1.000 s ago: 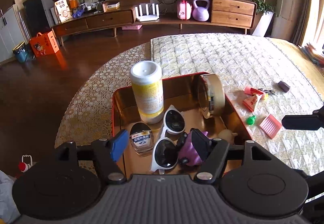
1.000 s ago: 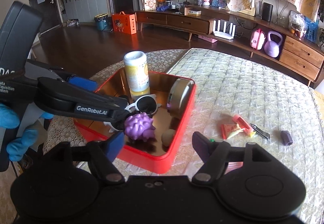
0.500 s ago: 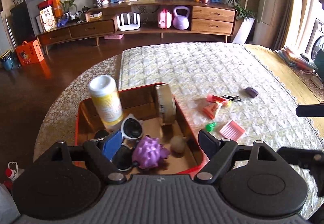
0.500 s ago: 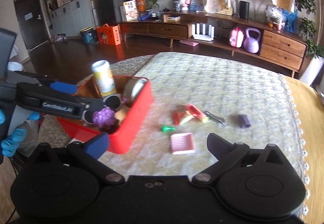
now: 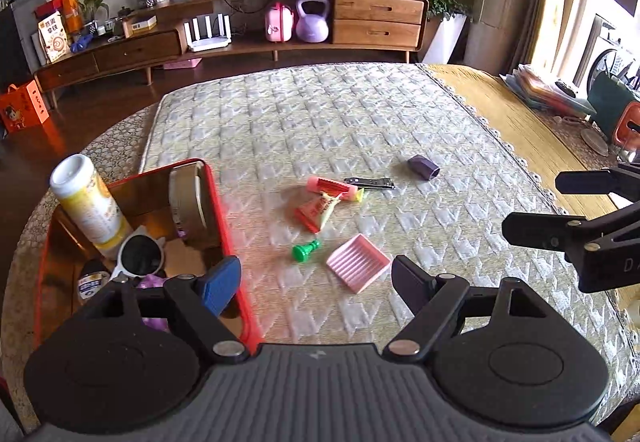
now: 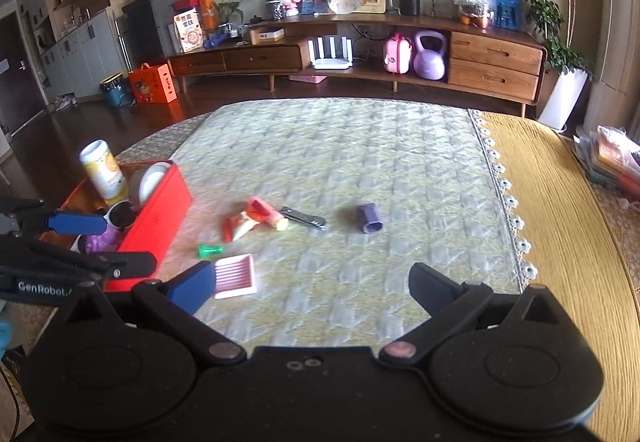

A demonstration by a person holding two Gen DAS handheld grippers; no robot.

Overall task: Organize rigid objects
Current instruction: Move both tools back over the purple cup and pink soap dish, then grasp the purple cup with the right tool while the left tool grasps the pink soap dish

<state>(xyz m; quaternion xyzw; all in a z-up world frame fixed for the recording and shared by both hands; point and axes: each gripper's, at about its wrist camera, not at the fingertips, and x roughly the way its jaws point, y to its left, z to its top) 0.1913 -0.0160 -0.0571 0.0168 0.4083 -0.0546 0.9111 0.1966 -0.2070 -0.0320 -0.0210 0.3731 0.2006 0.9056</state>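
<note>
Quilted tablecloth (image 5: 320,130) on round table; wooden sideboard (image 6: 360,54) at 12 o'clock. Left gripper (image 5: 316,282) released, empty, above cloth. Right gripper (image 6: 312,282) likewise released, empty. Red tin (image 5: 224,226) at 9 o'clock holds bottle (image 5: 86,202), tape roll (image 5: 186,198), sunglasses (image 5: 138,256). Pink tray (image 5: 357,262), green cap (image 5: 306,251), nail clipper (image 5: 370,183) lie loose at centre.

A red tin (image 5: 234,242), pink ridged tray (image 5: 357,262), green peg (image 5: 305,251), purple cap (image 5: 423,167).
</note>
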